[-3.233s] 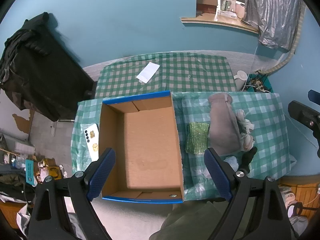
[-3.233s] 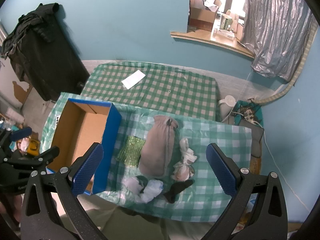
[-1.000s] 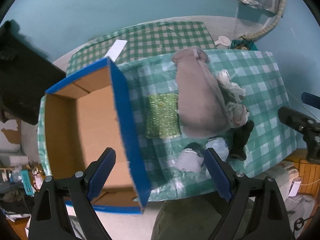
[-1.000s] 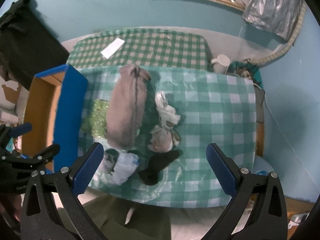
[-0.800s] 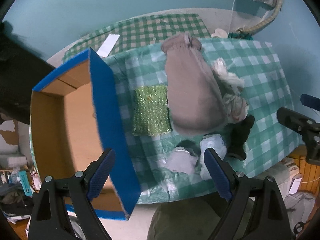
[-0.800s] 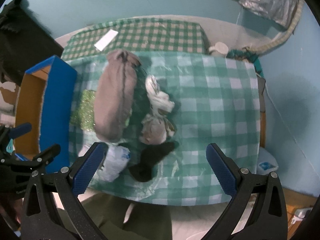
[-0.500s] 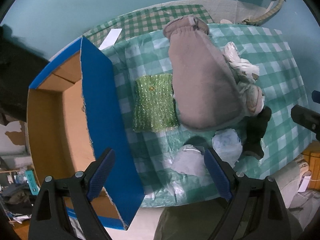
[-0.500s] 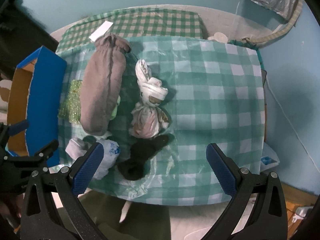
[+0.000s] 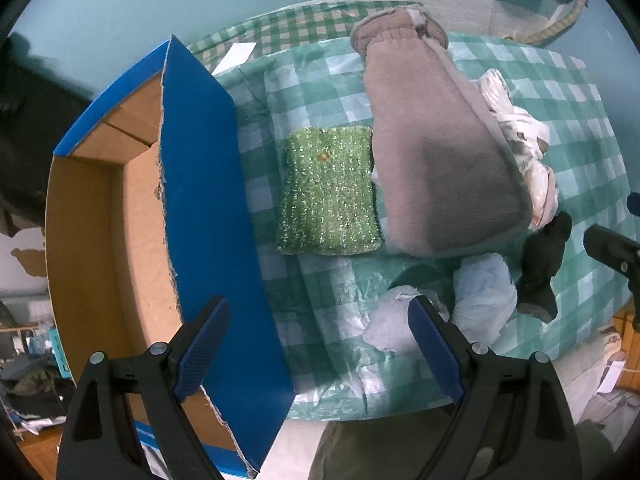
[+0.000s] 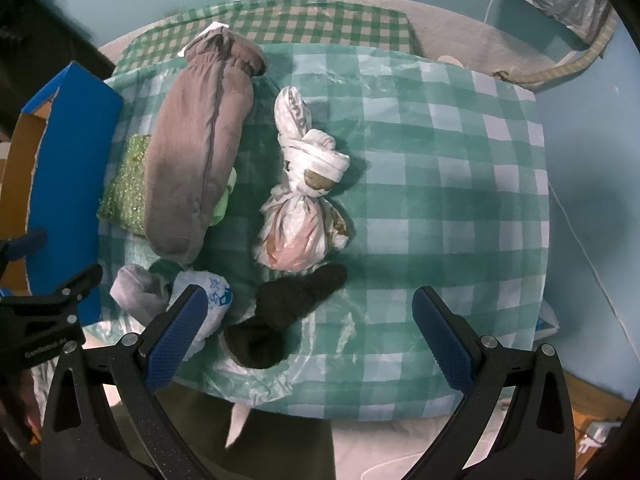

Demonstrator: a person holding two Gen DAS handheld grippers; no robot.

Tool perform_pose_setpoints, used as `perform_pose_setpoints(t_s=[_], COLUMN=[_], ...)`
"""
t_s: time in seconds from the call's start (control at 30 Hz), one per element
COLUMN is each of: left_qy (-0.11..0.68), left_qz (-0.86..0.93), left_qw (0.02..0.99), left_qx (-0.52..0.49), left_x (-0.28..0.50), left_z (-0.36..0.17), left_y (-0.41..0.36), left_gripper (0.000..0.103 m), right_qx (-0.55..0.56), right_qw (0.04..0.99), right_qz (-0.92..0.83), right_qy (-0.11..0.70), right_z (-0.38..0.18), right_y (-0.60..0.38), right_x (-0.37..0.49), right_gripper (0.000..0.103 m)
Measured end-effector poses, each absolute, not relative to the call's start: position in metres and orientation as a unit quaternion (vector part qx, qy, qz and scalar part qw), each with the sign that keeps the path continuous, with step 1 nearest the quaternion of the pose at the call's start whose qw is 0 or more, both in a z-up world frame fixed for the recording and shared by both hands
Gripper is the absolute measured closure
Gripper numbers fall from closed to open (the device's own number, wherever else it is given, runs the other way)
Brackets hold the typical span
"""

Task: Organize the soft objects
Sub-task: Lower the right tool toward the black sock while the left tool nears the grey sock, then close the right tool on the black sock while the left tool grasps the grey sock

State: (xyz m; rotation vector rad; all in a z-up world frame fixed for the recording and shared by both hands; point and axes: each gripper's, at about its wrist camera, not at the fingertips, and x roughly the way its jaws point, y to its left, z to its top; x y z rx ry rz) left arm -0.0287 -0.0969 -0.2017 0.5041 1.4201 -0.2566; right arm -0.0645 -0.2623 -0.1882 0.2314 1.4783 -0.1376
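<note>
Both grippers hang above the table, jaws spread wide, nothing held. Your left gripper (image 9: 318,344) sits over the near edge of the green-and-white checked plastic tablecloth (image 9: 320,280), one finger above the blue outer wall of the open cardboard box with blue exterior (image 9: 204,208), the other over a crumpled pale grey sock (image 9: 390,320). Your right gripper (image 10: 310,334) hovers over the near middle of the cloth, with the rolled black sock (image 10: 288,306) between its fingers in view.

Soft items all lie on the cloth, outside the box. Sparkly green rectangular scrub pad (image 9: 330,192) lies just beside the box wall, its right edge tucked against the long grey-brown fleece pouch with gathered cuff (image 9: 436,148). Right of the pouch: knotted white plastic bag bundle with brownish contents (image 10: 304,200), touching the black sock's tip. Near the front edge, a white crumpled bag with blue print (image 10: 208,300) sits beside the grey sock. A lime-green scrap (image 10: 224,200) peeks from under the pouch.

Box interior appears bare from the left view. White paper slip (image 9: 236,56) lies on the far table.
</note>
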Motion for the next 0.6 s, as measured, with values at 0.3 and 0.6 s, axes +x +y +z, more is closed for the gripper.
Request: perform_pose_setpoints(t_s=[0.3,0.6], left_qy=[0.649,0.657], left_qz=[-0.114,-0.119], left_qw=[0.716,0.713], left_qx=[0.231,0.214], left_x=[-0.028,-0.027], left_z=[-0.204,-0.207], left_y=[-0.091,-0.080], left_gripper=[0.012,0.012], right_qx=[0.104,0.100], right_qw=[0.725,0.716], right_qz=[-0.063,-0.068], right_qy=[0.678,0.688], right_z=[-0.201,-0.227], right_y=[-0.255,-0.251], right_x=[-0.063,-0.062], right_gripper=[0.002,0.002])
